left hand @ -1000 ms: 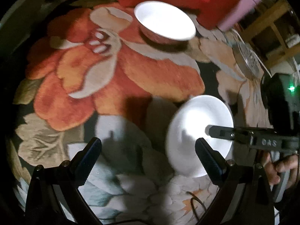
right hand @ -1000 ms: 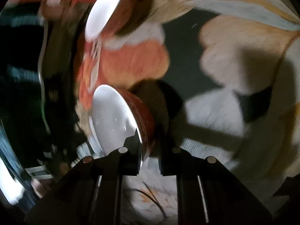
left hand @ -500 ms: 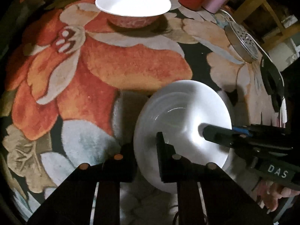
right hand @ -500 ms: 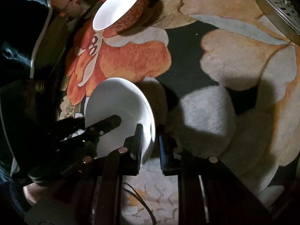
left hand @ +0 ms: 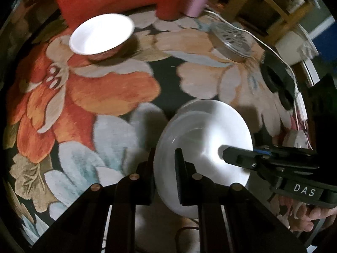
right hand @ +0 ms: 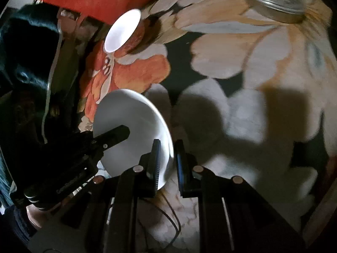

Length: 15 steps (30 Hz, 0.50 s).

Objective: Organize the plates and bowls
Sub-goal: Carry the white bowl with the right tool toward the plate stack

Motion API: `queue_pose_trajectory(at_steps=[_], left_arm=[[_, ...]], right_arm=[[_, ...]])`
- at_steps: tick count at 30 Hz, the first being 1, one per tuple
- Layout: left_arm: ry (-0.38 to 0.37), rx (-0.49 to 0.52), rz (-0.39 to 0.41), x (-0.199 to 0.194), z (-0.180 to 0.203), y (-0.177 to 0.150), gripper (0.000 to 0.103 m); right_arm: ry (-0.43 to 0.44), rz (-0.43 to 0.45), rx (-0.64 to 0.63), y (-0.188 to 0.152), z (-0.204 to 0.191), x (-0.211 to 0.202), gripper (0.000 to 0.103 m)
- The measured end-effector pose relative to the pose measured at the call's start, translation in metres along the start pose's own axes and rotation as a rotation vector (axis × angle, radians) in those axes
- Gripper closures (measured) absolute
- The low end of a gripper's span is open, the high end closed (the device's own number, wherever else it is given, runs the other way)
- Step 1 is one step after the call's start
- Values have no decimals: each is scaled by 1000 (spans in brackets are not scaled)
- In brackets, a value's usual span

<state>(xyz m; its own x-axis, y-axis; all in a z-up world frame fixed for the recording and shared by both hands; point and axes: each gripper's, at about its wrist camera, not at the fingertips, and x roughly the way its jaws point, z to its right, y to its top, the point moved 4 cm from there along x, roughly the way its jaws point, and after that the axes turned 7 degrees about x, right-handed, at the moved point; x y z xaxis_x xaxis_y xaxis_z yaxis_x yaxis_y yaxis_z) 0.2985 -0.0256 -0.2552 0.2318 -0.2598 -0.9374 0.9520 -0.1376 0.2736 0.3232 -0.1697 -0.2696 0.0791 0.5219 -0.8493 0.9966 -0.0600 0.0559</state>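
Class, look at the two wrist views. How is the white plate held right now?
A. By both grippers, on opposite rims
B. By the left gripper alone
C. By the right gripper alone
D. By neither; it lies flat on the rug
A: the left gripper and the right gripper each pinch an opposite rim of the plate.

My left gripper [left hand: 165, 164] is clamped on the near rim of a white bowl [left hand: 202, 147]. One finger is inside the bowl and the other is outside. My right gripper [left hand: 223, 152] comes from the right side of this bowl and grips its opposite rim. Beyond the bowl, up and to the left, a second bowl [left hand: 101, 35] stands on the floral carpet [left hand: 105, 88]. A round metal strainer [left hand: 231, 40] lies beyond the bowl, up and to the right.
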Motion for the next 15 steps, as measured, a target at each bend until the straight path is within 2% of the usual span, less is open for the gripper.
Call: queue_pose_trajectory(at_steps=[15], left_arm=[[-79, 165, -2, -7, 111, 8, 89]], right_arm=[[-30, 123, 136, -39, 68, -83, 89]])
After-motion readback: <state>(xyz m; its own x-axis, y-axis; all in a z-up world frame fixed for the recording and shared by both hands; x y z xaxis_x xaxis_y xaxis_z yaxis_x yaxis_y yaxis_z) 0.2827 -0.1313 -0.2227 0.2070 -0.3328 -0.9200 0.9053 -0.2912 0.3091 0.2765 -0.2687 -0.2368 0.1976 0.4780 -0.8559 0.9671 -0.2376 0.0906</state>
